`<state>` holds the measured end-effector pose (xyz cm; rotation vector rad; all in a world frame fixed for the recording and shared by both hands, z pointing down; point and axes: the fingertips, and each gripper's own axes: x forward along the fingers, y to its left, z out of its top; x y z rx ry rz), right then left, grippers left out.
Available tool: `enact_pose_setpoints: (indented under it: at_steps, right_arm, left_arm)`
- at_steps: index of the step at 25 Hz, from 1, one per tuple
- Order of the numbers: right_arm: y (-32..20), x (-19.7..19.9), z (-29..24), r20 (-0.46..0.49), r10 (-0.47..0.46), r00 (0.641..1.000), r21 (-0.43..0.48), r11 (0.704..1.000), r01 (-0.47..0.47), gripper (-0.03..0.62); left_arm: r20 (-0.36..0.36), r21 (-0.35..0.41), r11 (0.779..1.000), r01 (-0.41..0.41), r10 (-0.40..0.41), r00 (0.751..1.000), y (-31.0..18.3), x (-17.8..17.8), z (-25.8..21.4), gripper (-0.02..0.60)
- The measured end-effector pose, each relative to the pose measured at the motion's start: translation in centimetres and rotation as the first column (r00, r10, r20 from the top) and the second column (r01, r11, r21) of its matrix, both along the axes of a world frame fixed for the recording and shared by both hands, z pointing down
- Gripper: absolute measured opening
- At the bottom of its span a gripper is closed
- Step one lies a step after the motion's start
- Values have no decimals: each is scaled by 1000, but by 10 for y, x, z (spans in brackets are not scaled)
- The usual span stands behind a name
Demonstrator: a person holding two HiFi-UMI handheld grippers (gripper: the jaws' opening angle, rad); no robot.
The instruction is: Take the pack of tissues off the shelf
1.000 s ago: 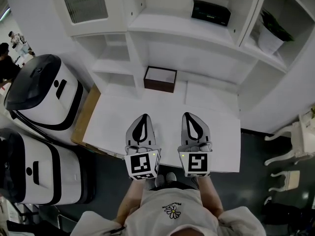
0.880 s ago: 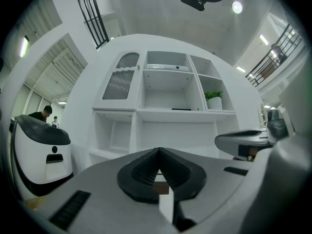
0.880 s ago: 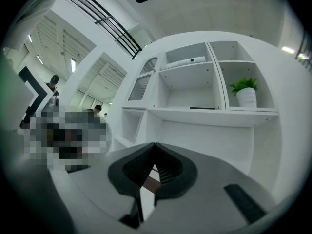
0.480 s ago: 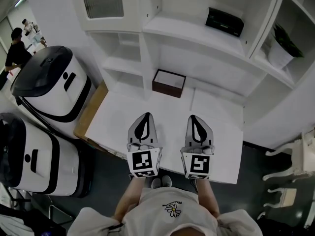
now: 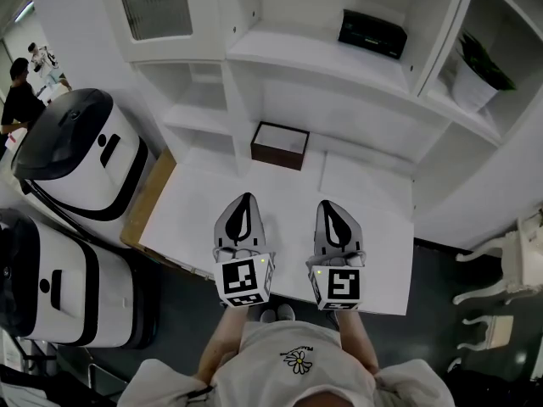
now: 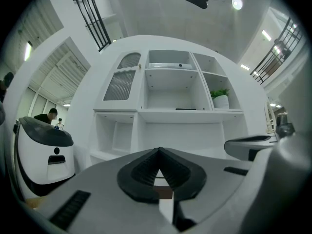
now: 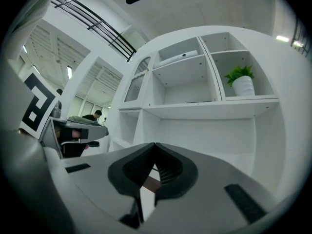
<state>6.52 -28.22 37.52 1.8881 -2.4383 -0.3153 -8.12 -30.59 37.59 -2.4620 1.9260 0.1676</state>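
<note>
Both grippers hover low over the near edge of the table (image 5: pixel 373 253), side by side; the left gripper (image 5: pixel 246 200) has its jaws together on nothing; the right gripper (image 5: pixel 333 203) is likewise closed and empty. The dark pack (image 5: pixel 372 34), which I take for the tissues, lies on the upper shelf (image 5: pixel 322 68), far back and near the right divider, well apart from both grippers. The risks, as I judge them: jaws that arrive closed would shove the pack against the back wall; a reach across the table could clip the brown box (image 5: pixel 279 145); a wide swing right could strike the divider or the plant (image 5: pixel 479 66) beyond it; a pinch on one soft edge could slip.
</note>
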Motion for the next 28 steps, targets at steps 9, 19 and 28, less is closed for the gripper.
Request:
enact_pose_setpoints:
  at_steps: [9,19,28]
  right_arm:
    - [-9,19,-65,-12,-30,999,115,993,31,63]
    - [-12,36,-179,-191,34,981,323,946,30,252]
    - [-47,39,-247,-412,129,902,360,933,31,425]
  left_arm:
    - [24,33,999,-21,20,1000,-14,7,-23,-2]
    - [43,110,993,-52,47,998,-33,21,-62,-2]
    - [56,126,988,-90,83,995,-42,33,-77,-2]
